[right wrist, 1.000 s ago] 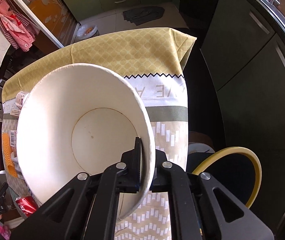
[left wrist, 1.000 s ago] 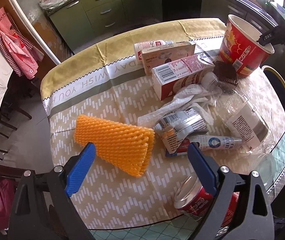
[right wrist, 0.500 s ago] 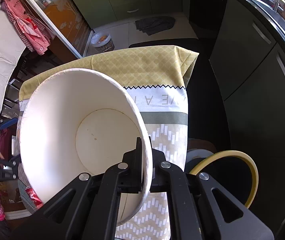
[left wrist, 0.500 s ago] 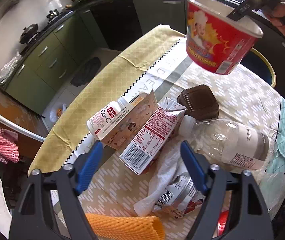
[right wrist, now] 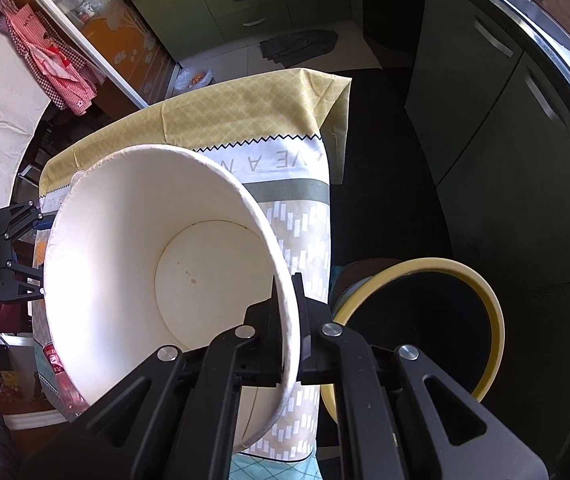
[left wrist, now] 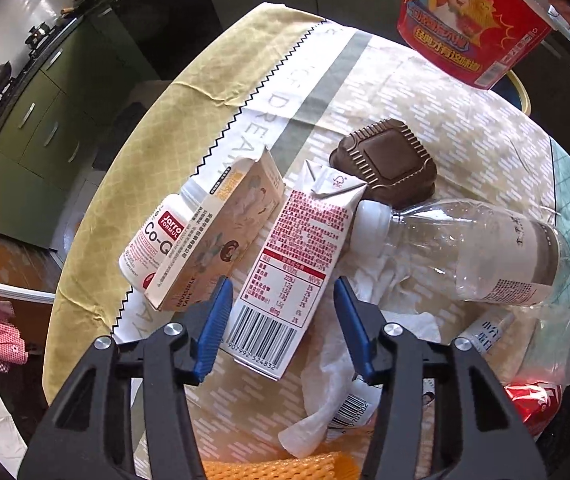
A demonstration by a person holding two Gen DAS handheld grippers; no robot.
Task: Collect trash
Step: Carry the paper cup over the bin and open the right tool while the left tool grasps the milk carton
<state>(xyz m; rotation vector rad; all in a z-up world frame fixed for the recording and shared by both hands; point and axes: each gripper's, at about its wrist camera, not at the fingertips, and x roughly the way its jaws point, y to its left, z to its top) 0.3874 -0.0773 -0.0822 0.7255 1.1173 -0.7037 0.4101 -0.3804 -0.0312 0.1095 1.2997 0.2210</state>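
Since a second ago the left claw (left wrist: 281, 322) has swung off the orange foam net (left wrist: 277, 468) and now hovers, jaws spread wide and empty, astride the near end of the pink milk carton (left wrist: 293, 272), while the right claw (right wrist: 287, 320) has carried the noodle cup (right wrist: 157, 280) up and away from the tabletop (left wrist: 465, 128). That claw is pinched shut on a thin strip of the cup's rim only, with the cup tilted and hanging over the yellow-rimmed bin (right wrist: 481, 308) just beside the table edge; a grip that slight could let it swivel or slip and fall outside the bin. On the left, the carton lies touching the beige box (left wrist: 221, 236) and the clear bottle (left wrist: 477, 252), over crumpled white plastic (left wrist: 369, 308), so closing may catch a neighbour or nudge the bottle rolling.
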